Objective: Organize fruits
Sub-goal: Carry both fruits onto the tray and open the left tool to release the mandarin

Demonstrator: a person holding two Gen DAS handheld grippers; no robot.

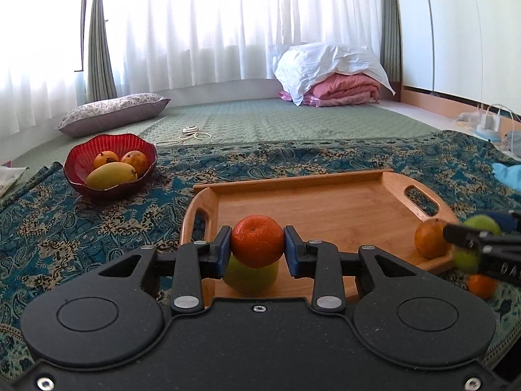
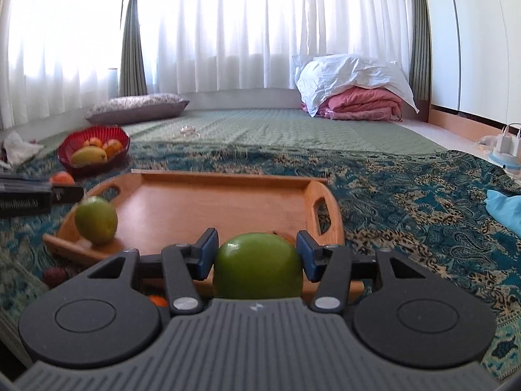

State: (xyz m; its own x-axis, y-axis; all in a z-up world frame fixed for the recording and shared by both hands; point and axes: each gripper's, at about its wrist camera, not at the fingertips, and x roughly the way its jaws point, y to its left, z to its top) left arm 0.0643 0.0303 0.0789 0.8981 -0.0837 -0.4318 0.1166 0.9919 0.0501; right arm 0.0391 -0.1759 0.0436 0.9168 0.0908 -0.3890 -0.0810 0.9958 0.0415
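Note:
My left gripper [image 1: 257, 244] is shut on an orange mandarin [image 1: 257, 239] and holds it above a green fruit [image 1: 250, 277] that sits on the wooden tray [image 1: 325, 202]. My right gripper [image 2: 257, 254] is shut on a green apple [image 2: 257, 265] over the tray's near edge [image 2: 202, 208]. Another orange [image 1: 429, 238] sits at the tray's right corner. The green fruit on the tray also shows in the right wrist view [image 2: 96, 220]. A red bowl [image 1: 81, 159] holds a yellow mango [image 1: 110, 175] and two orange fruits.
The tray and bowl rest on a blue patterned cloth [image 1: 81, 228]. A small orange [image 1: 482, 285] lies on the cloth beside the tray. A pillow [image 1: 110, 114] and folded bedding [image 1: 332, 75] lie at the back. Chargers [image 2: 508, 143] and a blue cloth [image 2: 504, 208] are at the right.

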